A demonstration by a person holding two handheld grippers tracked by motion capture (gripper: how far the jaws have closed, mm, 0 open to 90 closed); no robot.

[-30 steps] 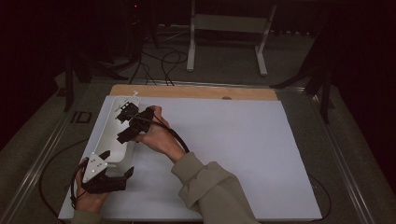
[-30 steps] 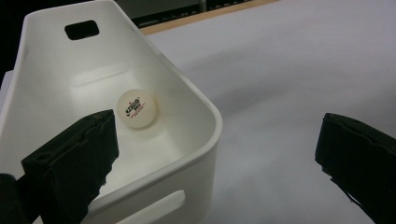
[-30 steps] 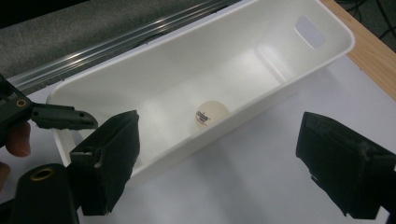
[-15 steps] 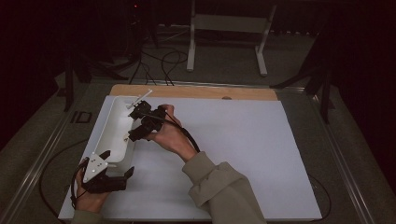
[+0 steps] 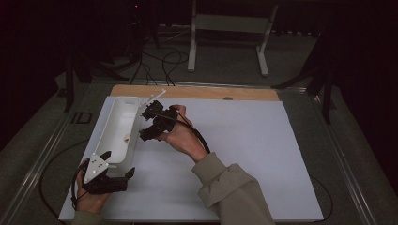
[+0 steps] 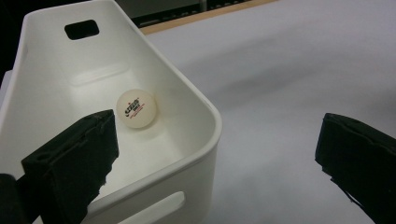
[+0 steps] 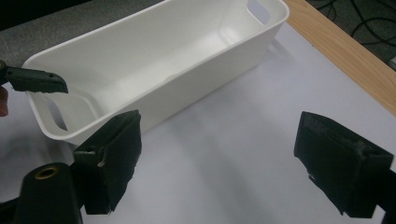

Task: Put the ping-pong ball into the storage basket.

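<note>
Ping-pong ball [image 6: 136,108] sits on the floor of the white bin [image 5: 117,129] — dropped in, by our reading. Our right gripper [image 5: 151,123] hangs spread and empty beside the bin; our left gripper [image 5: 112,165], also spread, straddles the near rim — best held steady while we clear off.

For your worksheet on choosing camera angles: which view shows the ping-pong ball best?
The left gripper view: the ping-pong ball lies close and sharp, its printed logo visible, inside the white bin. In the high view it is a tiny speck; in the right gripper view the bin's wall hides it.
</note>
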